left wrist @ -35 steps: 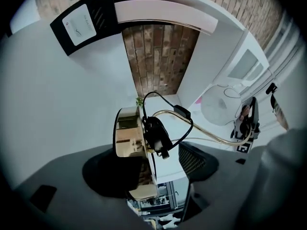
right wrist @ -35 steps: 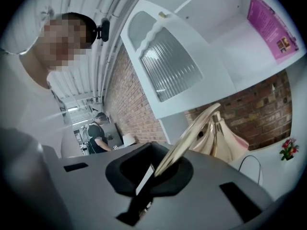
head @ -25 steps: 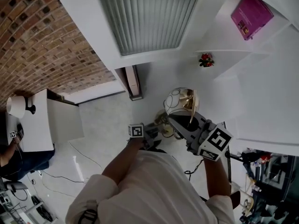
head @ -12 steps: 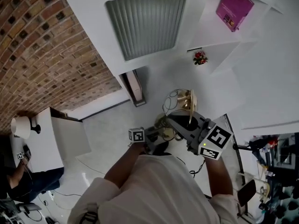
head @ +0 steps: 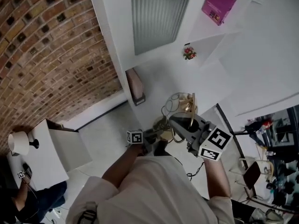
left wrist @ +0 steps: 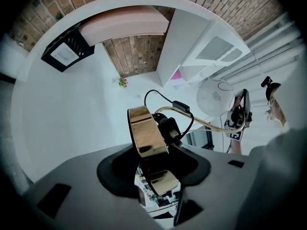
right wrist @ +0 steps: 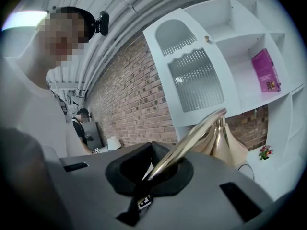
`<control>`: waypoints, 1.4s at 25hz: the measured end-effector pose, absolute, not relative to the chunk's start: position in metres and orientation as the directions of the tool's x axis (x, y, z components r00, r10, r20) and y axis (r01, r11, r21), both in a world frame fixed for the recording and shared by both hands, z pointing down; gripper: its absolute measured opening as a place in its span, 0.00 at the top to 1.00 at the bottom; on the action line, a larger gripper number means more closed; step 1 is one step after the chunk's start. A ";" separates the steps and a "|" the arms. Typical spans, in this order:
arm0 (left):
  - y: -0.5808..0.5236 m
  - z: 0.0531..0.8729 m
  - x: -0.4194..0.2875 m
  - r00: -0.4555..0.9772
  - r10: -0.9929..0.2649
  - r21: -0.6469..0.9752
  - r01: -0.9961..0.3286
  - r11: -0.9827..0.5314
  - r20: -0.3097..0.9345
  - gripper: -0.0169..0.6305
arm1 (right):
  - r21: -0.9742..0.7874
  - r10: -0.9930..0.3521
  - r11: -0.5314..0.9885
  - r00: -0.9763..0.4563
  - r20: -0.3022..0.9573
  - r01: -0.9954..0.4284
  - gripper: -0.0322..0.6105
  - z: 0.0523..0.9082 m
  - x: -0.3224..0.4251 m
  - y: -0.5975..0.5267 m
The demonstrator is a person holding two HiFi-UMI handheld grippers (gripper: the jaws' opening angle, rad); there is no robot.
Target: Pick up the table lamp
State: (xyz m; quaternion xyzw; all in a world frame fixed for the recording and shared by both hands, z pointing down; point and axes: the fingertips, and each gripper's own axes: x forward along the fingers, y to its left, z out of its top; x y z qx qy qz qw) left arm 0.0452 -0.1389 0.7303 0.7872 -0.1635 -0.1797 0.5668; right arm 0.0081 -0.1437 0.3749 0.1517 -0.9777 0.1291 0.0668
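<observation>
The gold table lamp hangs in the air in front of me, its shade (head: 179, 102) above its round base (head: 163, 124). My right gripper (head: 180, 122) is shut on the lamp's curved gold arm (right wrist: 192, 138), which runs out of its jaws toward the shade (right wrist: 225, 145). My left gripper (head: 156, 139) has the gold base (left wrist: 146, 131) edge-on between its jaws, which are closing. The black cord with its switch (left wrist: 181, 106) loops behind the base.
A white shelf unit with a ribbed glass door (head: 159, 17), a pink book (head: 217, 6) and red flowers (head: 189, 53) stands ahead. A brick wall (head: 46, 55) runs on the left. A white side table (head: 42, 157) carries a small white lamp (head: 18, 143).
Both grippers and the lamp have travelled together, and the shelf unit and brick wall have swung round in the head view. The right gripper has kept its hold on the arm.
</observation>
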 end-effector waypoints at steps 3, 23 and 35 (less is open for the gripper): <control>-0.119 0.730 0.044 0.898 -0.427 0.953 -0.029 -0.300 -0.107 0.67 | -0.227 -0.324 0.905 -0.930 0.175 -0.358 0.93 0.374 0.005 -0.125; -0.041 0.719 0.078 0.960 -0.262 0.945 0.007 -0.328 -0.099 0.70 | -0.187 -0.486 0.837 -0.855 0.180 -0.515 0.93 0.366 0.042 -0.034; -0.027 0.699 0.116 0.935 -0.342 0.944 -0.024 -0.328 -0.095 0.72 | -0.180 -0.417 0.879 -0.895 0.161 -0.442 0.93 0.346 0.085 -0.002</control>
